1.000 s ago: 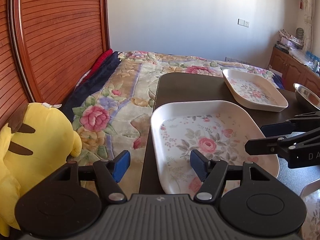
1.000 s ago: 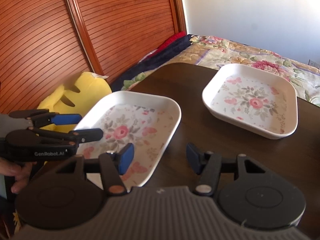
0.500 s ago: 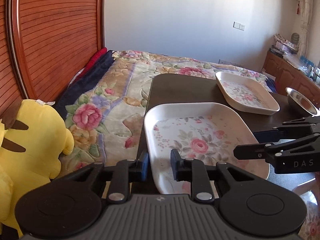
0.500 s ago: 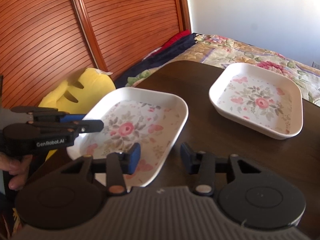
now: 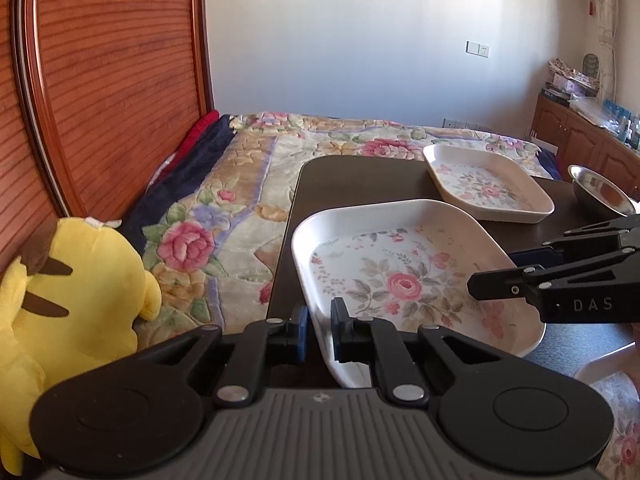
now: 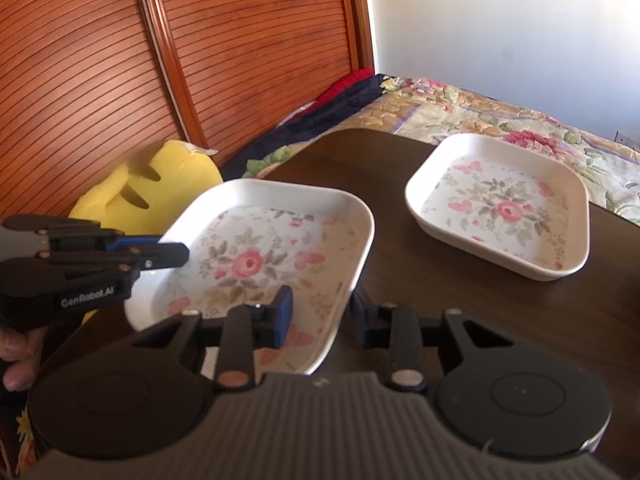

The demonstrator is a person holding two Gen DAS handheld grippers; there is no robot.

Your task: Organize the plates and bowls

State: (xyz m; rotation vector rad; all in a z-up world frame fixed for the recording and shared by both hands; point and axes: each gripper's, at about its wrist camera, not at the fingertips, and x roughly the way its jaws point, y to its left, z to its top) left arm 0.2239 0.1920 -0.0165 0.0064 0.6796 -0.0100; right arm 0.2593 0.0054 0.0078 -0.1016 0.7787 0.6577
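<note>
On dark table (image 5: 360, 176), two floral dishes, one steel bowl (image 5: 598, 194), left gripper (image 5: 319, 330) pinching near dish (image 5: 400, 280) rim, right gripper (image 6: 322, 312) jaws closing astride it.

A yellow plush toy (image 5: 76, 300) with brown stripes sits at the foot of a slatted reddish wooden headboard (image 5: 112, 80). Beside it lies a bed with a floral blanket (image 5: 248, 208), and a dark blue and red cloth (image 5: 192, 160) is bunched along the headboard. A dark brown surface (image 5: 360, 176) stands over the bed's edge. Behind is a plain white wall (image 5: 360, 40) with a light switch (image 5: 478, 49). At the far right stands a wooden cabinet (image 5: 580, 140), cluttered on top, with a curtain (image 5: 608, 20) hanging above it.
</note>
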